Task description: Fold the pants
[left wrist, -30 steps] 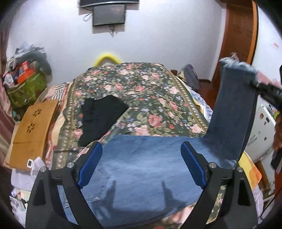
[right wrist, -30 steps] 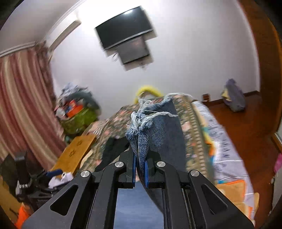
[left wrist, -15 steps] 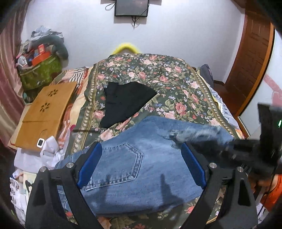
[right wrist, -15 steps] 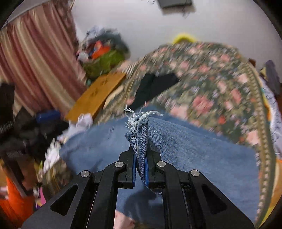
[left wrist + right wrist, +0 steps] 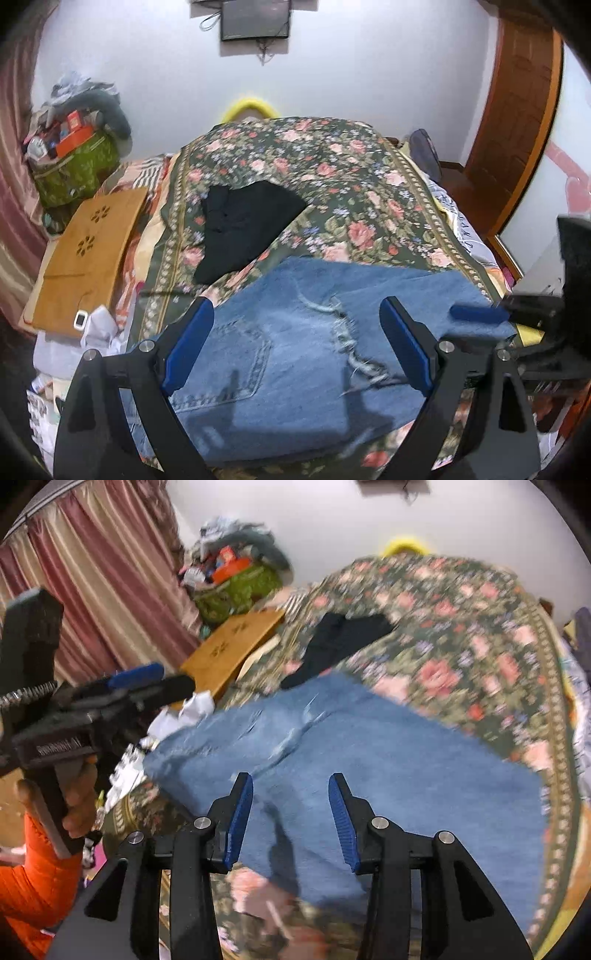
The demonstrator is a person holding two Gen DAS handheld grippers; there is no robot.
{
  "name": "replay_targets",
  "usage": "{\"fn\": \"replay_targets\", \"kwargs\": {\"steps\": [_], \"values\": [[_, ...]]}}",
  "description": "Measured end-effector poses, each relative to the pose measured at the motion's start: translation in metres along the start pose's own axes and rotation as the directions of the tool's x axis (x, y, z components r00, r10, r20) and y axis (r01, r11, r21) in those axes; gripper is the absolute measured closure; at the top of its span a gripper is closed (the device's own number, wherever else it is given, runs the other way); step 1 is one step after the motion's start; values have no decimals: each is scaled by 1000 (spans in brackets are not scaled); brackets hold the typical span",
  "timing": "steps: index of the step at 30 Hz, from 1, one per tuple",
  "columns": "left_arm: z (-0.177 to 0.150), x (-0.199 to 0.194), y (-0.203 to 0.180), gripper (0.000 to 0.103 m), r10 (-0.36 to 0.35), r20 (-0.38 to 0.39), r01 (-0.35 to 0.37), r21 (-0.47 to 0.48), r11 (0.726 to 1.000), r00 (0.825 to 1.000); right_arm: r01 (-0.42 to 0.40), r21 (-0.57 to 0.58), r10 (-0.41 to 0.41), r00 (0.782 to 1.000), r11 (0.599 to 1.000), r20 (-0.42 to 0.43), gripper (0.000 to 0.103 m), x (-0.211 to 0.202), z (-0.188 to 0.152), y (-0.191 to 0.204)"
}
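Blue jeans (image 5: 295, 354) lie folded on the floral bedspread (image 5: 332, 177), legs laid over the seat. The frayed hem (image 5: 347, 332) rests beside the back pocket (image 5: 229, 365). My left gripper (image 5: 295, 314) hovers open over the jeans with nothing between its fingers, and it shows at the left of the right wrist view (image 5: 147, 679). My right gripper (image 5: 290, 786) hangs just above the jeans (image 5: 369, 757); its jaws are opening, and the denim lies below them, not pinched. Its blue pad (image 5: 480, 314) reaches in from the right in the left wrist view.
A black garment (image 5: 243, 225) lies folded farther up the bed. A wooden board (image 5: 88, 254) and white papers (image 5: 99, 325) sit off the bed's left side, with a cluttered green bag (image 5: 74, 170) behind. A wooden door (image 5: 517, 110) stands right; striped curtains (image 5: 92, 590) hang left.
My right gripper swung the raised jeans leg over and down onto the rest of the jeans, then opened and let the frayed hem go. My left gripper stayed open.
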State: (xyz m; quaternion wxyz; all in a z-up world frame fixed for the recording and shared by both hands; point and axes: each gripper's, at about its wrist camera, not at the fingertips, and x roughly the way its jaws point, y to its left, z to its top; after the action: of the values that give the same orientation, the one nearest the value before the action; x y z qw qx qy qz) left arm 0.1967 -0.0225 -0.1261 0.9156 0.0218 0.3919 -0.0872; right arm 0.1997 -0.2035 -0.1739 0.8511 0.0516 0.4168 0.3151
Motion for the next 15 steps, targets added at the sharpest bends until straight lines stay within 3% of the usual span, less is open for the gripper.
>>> {"fn": "replay_targets", "kwargs": {"steps": [3, 6, 12, 15], "values": [[11, 11, -16, 11, -18, -13, 18, 23, 1000, 1000, 86, 18, -87, 994, 996, 71, 48, -22, 8, -22], [23, 28, -34, 11, -51, -45, 52, 36, 998, 998, 176, 39, -179, 979, 984, 102, 48, -35, 15, -45], [35, 68, -69, 11, -84, -108, 93, 77, 993, 991, 214, 107, -223, 971, 971, 83, 48, -35, 18, -87], [34, 92, -84, 11, -84, -157, 101, 101, 990, 984, 211, 127, -215, 976, 969, 23, 48, -17, 11, -104]]}}
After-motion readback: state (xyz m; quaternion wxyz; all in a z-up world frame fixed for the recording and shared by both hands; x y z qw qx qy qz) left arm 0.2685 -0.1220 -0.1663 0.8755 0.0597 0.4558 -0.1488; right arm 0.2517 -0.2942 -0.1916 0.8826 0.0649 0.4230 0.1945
